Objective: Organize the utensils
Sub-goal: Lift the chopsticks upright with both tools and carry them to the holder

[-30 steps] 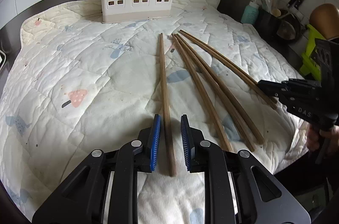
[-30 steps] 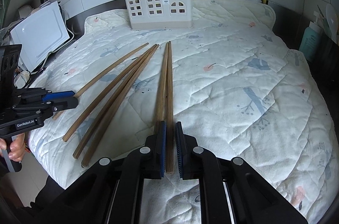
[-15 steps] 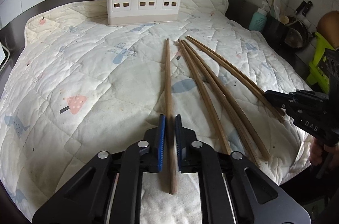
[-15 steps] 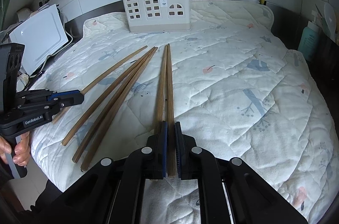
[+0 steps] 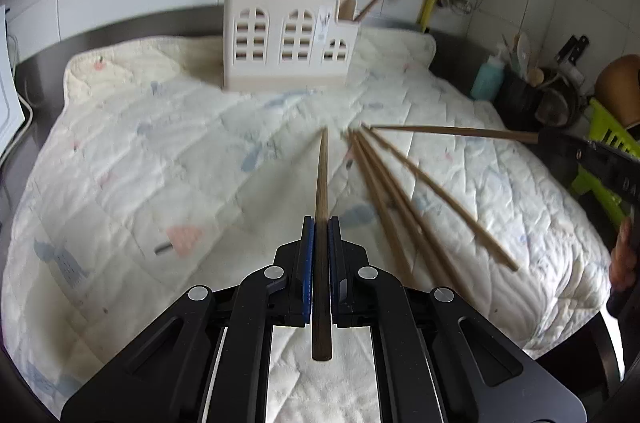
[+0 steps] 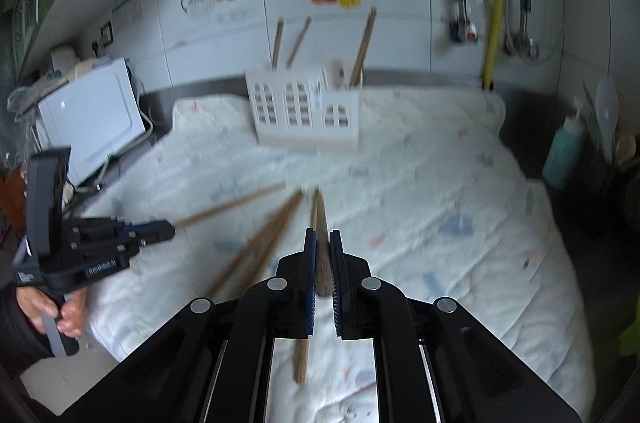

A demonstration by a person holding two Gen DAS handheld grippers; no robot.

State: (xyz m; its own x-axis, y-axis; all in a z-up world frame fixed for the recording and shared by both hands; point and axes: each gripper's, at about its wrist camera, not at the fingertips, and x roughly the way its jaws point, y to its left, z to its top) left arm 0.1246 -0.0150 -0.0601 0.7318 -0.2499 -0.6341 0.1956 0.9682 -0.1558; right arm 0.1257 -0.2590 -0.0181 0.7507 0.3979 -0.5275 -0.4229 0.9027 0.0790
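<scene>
Both grippers clamped on chopsticks above the quilted mat [image 5: 132, 159].

Left gripper [image 5: 321, 227] pinches one chopstick [image 5: 321, 179]; three loose chopsticks [image 5: 400, 199] lie to its right. Right gripper [image 6: 322, 243] pinches another chopstick [image 6: 323, 255]. The utensil holder [image 6: 306, 111] stands ahead.

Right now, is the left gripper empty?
No, in the left wrist view the left gripper is shut on a chopstick that runs forward between its blue pads toward the white holder.
</scene>
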